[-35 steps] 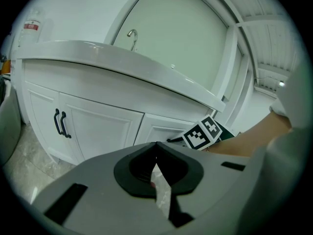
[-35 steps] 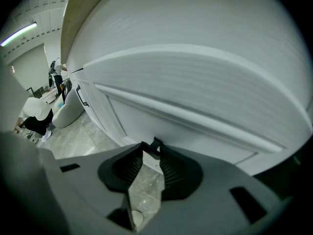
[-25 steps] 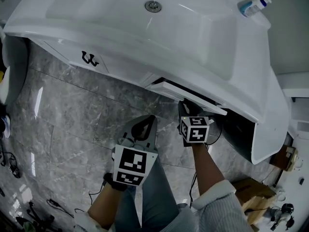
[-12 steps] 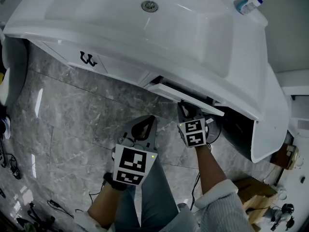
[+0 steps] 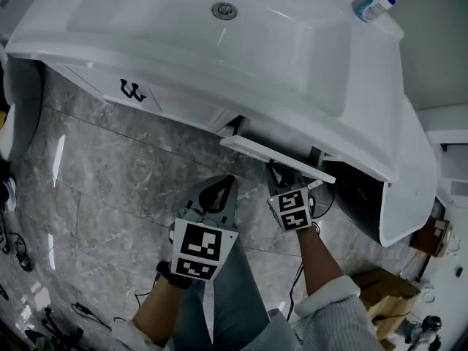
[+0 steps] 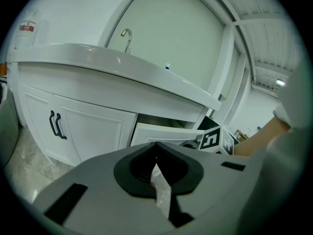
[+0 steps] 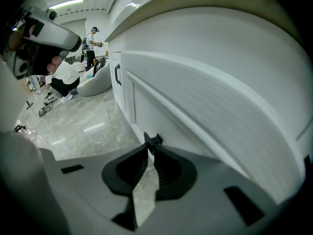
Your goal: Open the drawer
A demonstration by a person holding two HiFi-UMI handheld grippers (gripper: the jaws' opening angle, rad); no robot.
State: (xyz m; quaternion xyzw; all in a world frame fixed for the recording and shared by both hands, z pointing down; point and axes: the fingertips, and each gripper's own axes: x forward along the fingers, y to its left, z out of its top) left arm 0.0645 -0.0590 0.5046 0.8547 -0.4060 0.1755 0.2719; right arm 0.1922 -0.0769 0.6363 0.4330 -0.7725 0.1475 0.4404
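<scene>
The white drawer front (image 5: 272, 154) stands pulled out a little from the white vanity (image 5: 183, 101), under the sink at the right. My right gripper (image 5: 278, 172) sits just below it, its marker cube (image 5: 293, 209) behind. In the right gripper view its jaws (image 7: 149, 149) have just been closing, and their tips pinch the small black drawer handle (image 7: 153, 141) on the drawer front (image 7: 205, 126). My left gripper (image 5: 227, 180) hangs shut over the floor, left of the drawer, holding nothing. The left gripper view shows the drawer front (image 6: 164, 132) ajar beyond its closed tips (image 6: 156, 146).
The sink basin (image 5: 219, 42) with its drain (image 5: 224, 9) lies above, and a bottle (image 5: 377, 4) stands on its far right corner. Cabinet doors with black handles (image 5: 132, 90) are at the left. A cardboard box (image 5: 380, 289) sits at the right and cables (image 5: 14, 247) at the left. People (image 7: 63, 80) are far off.
The drawer front has come farther out from the vanity. My right gripper has drawn back toward me with it and rolled. The left gripper has stayed still.
</scene>
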